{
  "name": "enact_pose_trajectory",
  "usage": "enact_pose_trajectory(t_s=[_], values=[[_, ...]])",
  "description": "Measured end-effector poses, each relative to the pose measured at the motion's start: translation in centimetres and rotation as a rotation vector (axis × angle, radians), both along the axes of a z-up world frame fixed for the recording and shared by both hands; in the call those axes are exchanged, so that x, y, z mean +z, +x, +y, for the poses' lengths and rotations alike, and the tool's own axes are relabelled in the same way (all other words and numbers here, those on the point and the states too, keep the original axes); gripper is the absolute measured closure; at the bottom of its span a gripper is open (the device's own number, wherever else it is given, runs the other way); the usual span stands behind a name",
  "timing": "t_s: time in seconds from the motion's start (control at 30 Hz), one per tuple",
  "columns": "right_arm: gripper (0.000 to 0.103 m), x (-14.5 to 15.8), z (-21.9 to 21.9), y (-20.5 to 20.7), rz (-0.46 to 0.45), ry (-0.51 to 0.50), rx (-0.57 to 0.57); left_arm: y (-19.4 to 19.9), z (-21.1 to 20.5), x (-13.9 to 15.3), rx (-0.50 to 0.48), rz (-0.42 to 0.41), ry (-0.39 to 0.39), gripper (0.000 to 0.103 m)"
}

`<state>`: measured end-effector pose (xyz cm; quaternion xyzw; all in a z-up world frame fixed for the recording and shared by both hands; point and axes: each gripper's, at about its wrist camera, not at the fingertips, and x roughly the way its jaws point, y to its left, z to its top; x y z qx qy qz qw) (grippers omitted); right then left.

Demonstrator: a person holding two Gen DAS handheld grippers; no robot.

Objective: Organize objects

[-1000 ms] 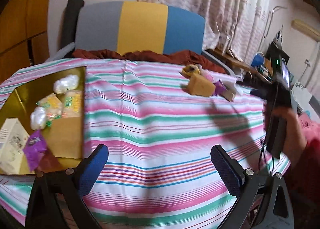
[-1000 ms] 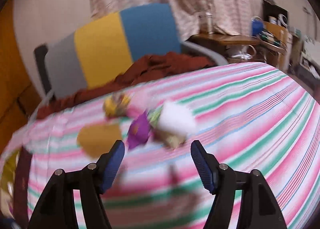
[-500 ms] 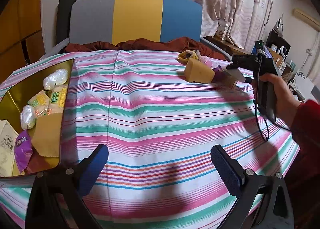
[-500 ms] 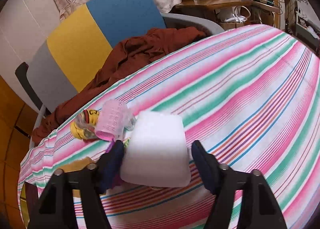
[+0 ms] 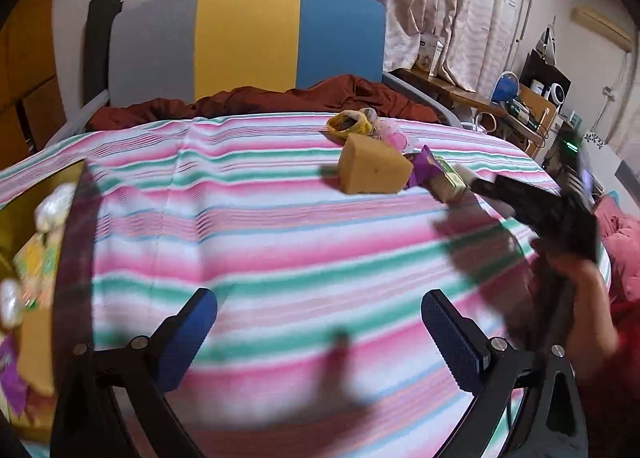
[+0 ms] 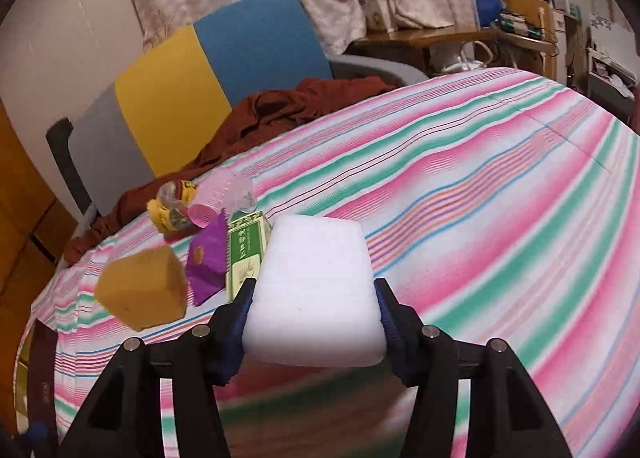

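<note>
Right tool [image 6: 314, 300] clenches white foam block [image 6: 316, 290] | your left tool [image 5: 318, 324] gapes, unladen | block looks light, squashy (judgement): grip flat sides gently

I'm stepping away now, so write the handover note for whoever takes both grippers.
Right gripper: jaws shut on the white foam block, held above the striped cloth.
Left gripper: jaws open, empty, hovering over the cloth.
Gold tray at the left edge already holds several wrapped snacks and a purple packet.
Still on the cloth at the far side: yellow sponge, purple packet, green box, pink cup and a yellow wrapper bundle.
Left to do: probably carry the block to the tray, then the rest of the pile.
</note>
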<state>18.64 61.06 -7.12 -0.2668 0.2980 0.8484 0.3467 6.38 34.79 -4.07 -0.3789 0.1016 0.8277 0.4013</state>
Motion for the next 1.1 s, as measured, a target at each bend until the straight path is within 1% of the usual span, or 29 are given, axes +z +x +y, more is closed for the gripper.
enact_pose_trajectory(t_s=[0.13, 0.23, 0.27, 0.4, 0.53, 0.7, 0.83, 0.9, 0.93, 0.97, 1.03, 1.1], values=[[0.046, -0.2, -1.3, 0.6, -0.010, 0.037, -0.022, -2.3, 4.0, -0.3, 0.019, -0.036, -0.017, 0.000], [0.046, 0.2, -2.0, 0.9, -0.009, 0.095, -0.063, -3.5, 6.9, -0.4, 0.032, -0.059, -0.015, 0.000], [0.046, 0.3, -2.1, 0.9, -0.010, 0.110, -0.075, -4.0, 8.4, -0.5, 0.035, -0.061, -0.020, 0.000], [0.046, 0.3, -2.3, 0.8, -0.013, 0.133, -0.083, -4.5, 12.1, -0.8, 0.032, -0.034, -0.029, 0.000], [0.046, 0.1, -2.1, 0.7, -0.031, 0.130, -0.095, -4.4, 15.5, -1.6, 0.001, 0.026, -0.065, 0.000], [0.046, -0.1, -2.0, 1.0, -0.024, 0.129, -0.100, -4.9, 17.6, -2.5, -0.017, 0.052, -0.075, 0.000], [0.046, -0.2, -2.1, 0.8, -0.029, 0.130, -0.093, -5.9, 18.2, -2.6, 0.026, 0.075, -0.076, 0.000], [0.046, -0.2, -2.1, 0.7, -0.031, 0.130, -0.091, -6.3, 18.4, -2.8, 0.031, 0.084, -0.079, 0.001], [0.046, -0.2, -2.1, 0.8, -0.031, 0.130, -0.091, -6.6, 18.5, -3.1, 0.024, 0.069, -0.082, 0.005], [0.046, -0.2, -2.1, 0.8, -0.030, 0.130, -0.090, -7.0, 18.6, -3.5, 0.013, 0.039, -0.083, 0.015], [0.046, -0.2, -2.1, 0.8, -0.030, 0.130, -0.091, -7.5, 18.5, -4.0, -0.012, -0.012, -0.073, 0.024], [0.046, -0.2, -2.1, 0.7, -0.032, 0.130, -0.091, -7.1, 18.3, -3.8, -0.019, 0.002, -0.070, 0.026]])
